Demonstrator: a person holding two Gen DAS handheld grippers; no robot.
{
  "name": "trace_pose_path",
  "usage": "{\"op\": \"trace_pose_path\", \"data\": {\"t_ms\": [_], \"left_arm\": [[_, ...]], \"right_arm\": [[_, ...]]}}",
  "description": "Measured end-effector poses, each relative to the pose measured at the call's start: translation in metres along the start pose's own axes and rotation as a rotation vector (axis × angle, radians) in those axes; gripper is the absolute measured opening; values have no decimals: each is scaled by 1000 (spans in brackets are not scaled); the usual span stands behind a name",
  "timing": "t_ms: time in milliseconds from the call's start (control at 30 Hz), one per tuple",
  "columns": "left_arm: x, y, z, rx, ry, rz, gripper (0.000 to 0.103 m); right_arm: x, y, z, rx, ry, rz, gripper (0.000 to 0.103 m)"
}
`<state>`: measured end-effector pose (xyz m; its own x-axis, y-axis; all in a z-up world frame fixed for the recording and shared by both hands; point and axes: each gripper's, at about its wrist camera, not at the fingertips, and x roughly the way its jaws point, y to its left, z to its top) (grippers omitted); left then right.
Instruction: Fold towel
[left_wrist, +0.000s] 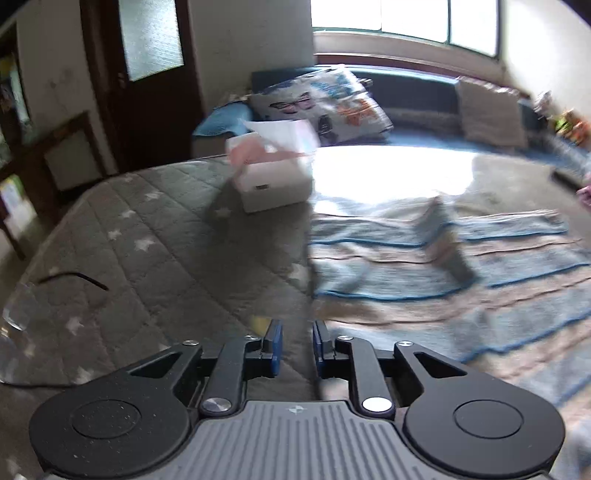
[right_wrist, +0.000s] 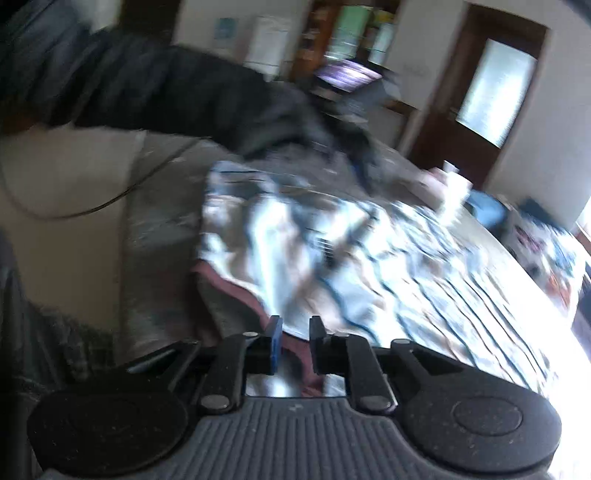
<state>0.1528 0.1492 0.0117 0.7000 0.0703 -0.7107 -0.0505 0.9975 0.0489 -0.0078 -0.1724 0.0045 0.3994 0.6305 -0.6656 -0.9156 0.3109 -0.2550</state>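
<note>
Here, on the far left, the left gripper (left_wrist: 297, 347) hangs above the grey quilted bedcover (left_wrist: 147, 236), its blue pads a little apart with only the cover showing between them, so it reads as released and holding nothing. Ahead of it sits a white box (left_wrist: 275, 184). Just to its right and running forward lies the striped towel (left_wrist: 443, 266), spread over the bed with a raised ridge across its middle. Further right, the right gripper (right_wrist: 294, 341) stands over the towel's near dark-red edge; the view is blurred, its jaws stand slightly parted, and I cannot tell whether the cloth is pinched. The towel looks light, soft and limp, likely to sag and drag, so I would judge the two near corners along the hem the best places to grasp.
</note>
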Motion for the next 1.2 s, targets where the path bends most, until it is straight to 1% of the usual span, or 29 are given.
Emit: {"op": "trace_pose_path", "data": {"t_ms": [100, 267, 300, 400, 600, 667, 767, 867, 967, 1067, 1200], "left_arm": [[0, -14, -5, 52, 8, -21, 26], [14, -25, -8, 81, 26, -12, 26], [14, -25, -8, 91, 19, 3, 23], [17, -25, -8, 121, 3, 59, 21], [20, -21, -5, 114, -1, 86, 19], [17, -19, -2, 88, 3, 70, 19], [11, -19, 5, 68, -23, 36, 22], [15, -21, 16, 75, -34, 40, 23], [25, -21, 24, 59, -16, 42, 24], [35, -20, 28, 42, 0, 34, 24], [47, -24, 28, 55, 11, 35, 25]], "right_arm": [[2, -12, -8, 57, 38, -49, 14], [4, -21, -22, 118, 89, -52, 16], [3, -21, -24, 128, 91, -47, 16], [-1, -20, -32, 155, 95, -35, 17], [-17, -20, -48, 231, 118, -23, 17], [-24, -20, -52, 255, 129, -18, 17], [-34, -24, -56, 269, 139, -24, 17], [-37, -37, -55, 301, 135, -73, 17], [-36, -60, -55, 362, 124, -150, 17], [-33, -88, -58, 440, 122, -221, 17], [-26, -132, -67, 543, 130, -310, 18]]}}
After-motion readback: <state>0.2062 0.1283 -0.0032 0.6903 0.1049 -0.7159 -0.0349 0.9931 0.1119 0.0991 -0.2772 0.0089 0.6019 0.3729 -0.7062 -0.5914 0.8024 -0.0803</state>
